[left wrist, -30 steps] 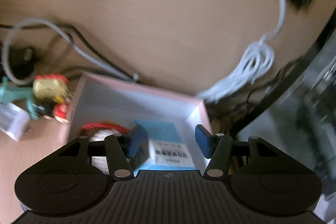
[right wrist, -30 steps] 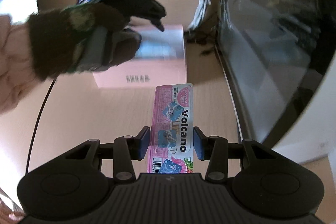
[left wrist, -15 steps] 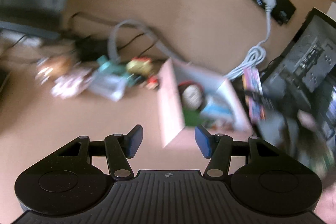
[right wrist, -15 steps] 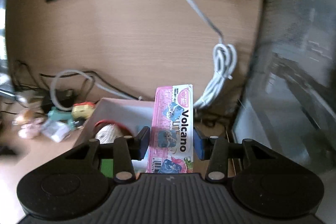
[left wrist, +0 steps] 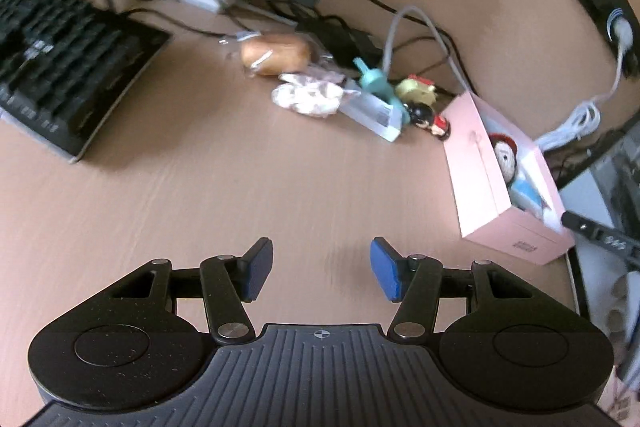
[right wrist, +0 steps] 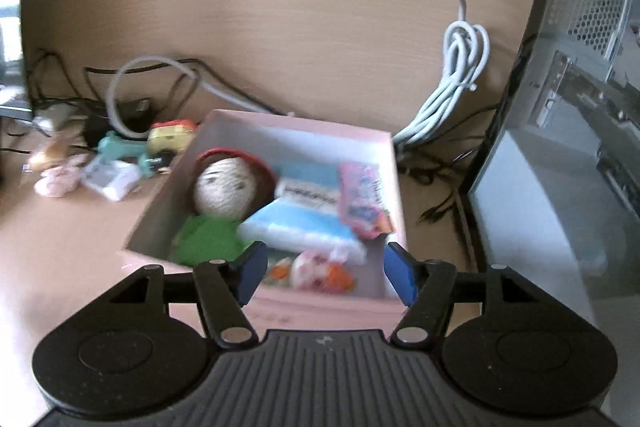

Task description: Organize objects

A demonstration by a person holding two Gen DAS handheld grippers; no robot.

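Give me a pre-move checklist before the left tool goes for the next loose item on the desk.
1. Left tool empty, jaws apart: ok.
2. Right tool let go, jaws just opening: ok.
3. Pink packet inside pink box: ok.
4. Loose items waiting: bread roll, black-haired figurine: ok.
5. Room left in box: cannot tell.
6. Cables behind the items could snag: not ok.
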